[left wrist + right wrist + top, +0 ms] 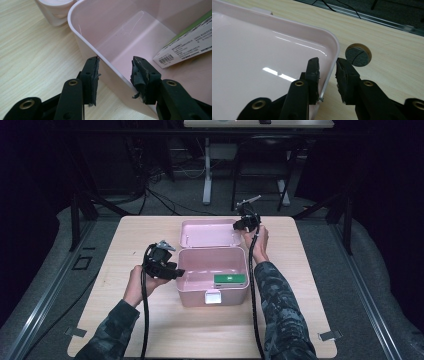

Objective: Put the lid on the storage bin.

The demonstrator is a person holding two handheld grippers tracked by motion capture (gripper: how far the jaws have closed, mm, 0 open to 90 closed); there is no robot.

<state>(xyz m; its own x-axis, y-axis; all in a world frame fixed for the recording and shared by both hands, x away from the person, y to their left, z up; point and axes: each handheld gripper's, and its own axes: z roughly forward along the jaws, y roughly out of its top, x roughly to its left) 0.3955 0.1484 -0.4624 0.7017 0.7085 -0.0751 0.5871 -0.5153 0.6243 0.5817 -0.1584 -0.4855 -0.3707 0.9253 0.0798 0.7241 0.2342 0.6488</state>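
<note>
An open pink box (195,292) stands mid-table with its lid (200,232) laid back flat behind it. A green and white carton (230,279) lies inside at the right. My left gripper (172,269) is at the box's left wall. In the left gripper view it (115,60) is open, one jaw outside and one inside the wall (85,37), with the carton (185,45) beyond. My right gripper (245,224) is at the lid's far right corner. Its jaws (327,61) straddle the lid rim (334,47) narrowly, with slim gaps on both sides.
A white latch (213,296) sits on the box's front wall. Beside the lid corner, a round cable hole (358,55) opens in the wooden table (310,285). Dark stands and cables fill the floor behind the table.
</note>
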